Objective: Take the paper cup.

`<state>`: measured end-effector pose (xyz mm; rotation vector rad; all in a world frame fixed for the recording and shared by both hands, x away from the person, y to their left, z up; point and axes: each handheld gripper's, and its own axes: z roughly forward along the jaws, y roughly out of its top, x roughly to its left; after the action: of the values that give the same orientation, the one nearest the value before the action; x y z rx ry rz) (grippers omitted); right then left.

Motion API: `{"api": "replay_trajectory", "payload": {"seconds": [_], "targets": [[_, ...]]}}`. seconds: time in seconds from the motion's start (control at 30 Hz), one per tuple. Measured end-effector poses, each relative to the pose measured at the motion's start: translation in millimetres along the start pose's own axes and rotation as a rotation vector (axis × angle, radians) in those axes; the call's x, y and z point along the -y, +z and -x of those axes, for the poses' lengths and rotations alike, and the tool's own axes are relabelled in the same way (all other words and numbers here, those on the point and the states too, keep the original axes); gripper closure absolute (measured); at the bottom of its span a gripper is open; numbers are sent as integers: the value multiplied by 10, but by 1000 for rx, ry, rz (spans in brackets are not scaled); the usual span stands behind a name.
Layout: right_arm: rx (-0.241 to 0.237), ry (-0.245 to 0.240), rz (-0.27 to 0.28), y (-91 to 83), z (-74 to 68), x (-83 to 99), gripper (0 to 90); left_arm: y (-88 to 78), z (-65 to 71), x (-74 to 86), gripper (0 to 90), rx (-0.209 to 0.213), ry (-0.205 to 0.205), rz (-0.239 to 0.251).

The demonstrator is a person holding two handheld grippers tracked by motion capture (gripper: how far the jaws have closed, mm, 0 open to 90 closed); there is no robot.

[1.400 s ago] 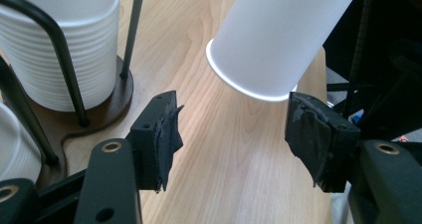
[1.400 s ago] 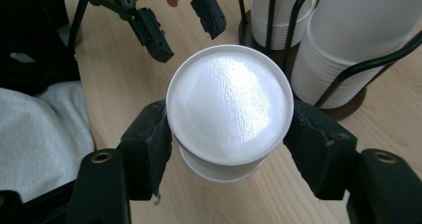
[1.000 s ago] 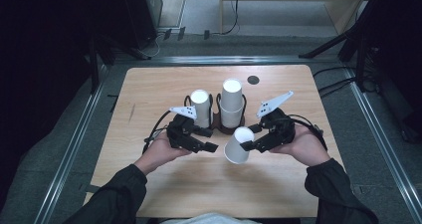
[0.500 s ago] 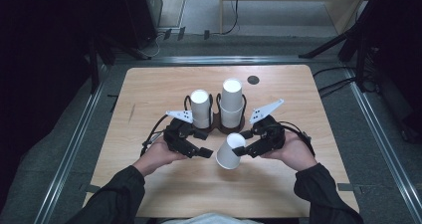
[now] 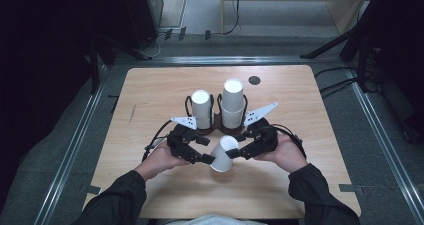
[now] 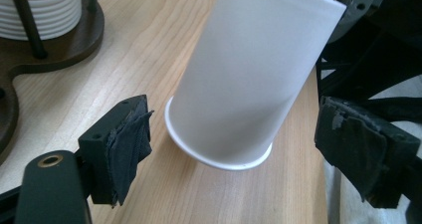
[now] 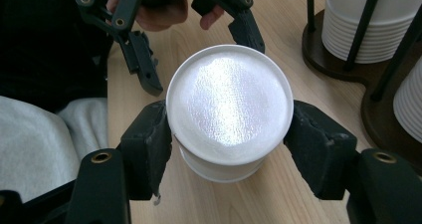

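Here the wooden holder point(image 5: 216, 130) carries two stacks of white cups point(image 5: 233, 104).

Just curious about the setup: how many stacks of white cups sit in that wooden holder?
2: a shorter stack on the left, a taller stack on the right. One more cup sits apart, in the right gripper.

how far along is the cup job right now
Done: one white cup is off the two stacks in the dark holder and upside down. In hand: the right hand-held gripper clamps it near its base, tilted, rim touching the table. The left hand-held gripper has just been opening, with the cup's rim between its jaws but clear of the pads. Left: setting the cup down and letting go.
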<state>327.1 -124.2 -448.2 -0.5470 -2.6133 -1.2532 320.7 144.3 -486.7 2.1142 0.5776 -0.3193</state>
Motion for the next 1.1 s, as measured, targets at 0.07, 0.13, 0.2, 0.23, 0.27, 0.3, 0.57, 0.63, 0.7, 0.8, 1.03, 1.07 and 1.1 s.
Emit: {"api": "replay_trajectory", "payload": {"seconds": [0.07, 0.13, 0.2, 0.23, 0.27, 0.3, 0.57, 0.63, 0.7, 0.8, 1.03, 1.07, 1.1], "targets": [[-13, 2, 11, -5, 2, -16, 366, 1, 9, 7, 143, 6, 6, 10], [-25, 0, 25, -7, -4, -40, 366, 14, 25, 15, 143, 10, 10, 10], [-38, 1, 30, 2, -18, -73, 366, 43, 43, 23, 139, 4, 12, -3], [-38, 1, 30, 2, -18, -73, 366, 62, 49, 26, 139, 1, 12, -14], [-46, 2, 32, 16, -24, -89, 366, 79, 53, 29, 139, -4, 15, -27], [-46, 2, 32, 16, -24, -89, 366, 94, 58, 32, 139, -5, 19, -31], [-77, 6, 51, 34, -37, -132, 367, 138, 85, 33, 135, 3, 32, -35], [-81, 6, 55, 37, -41, -135, 367, 146, 96, 31, 136, 1, 38, -29], [-86, 6, 57, 40, -46, -138, 367, 144, 113, 28, 140, 0, 51, -21], [-95, 15, 65, 39, -49, -143, 368, 132, 123, 23, 163, 13, 72, -11], [-97, 37, 64, 51, -28, -144, 369, 106, 147, 6, 242, 10, 113, -9], [-96, 38, 69, 45, -27, -144, 369, 99, 147, 2, 249, 11, 115, -8], [-98, 42, 69, 41, -24, -145, 368, 92, 147, -2, 257, 10, 121, -9]]}}
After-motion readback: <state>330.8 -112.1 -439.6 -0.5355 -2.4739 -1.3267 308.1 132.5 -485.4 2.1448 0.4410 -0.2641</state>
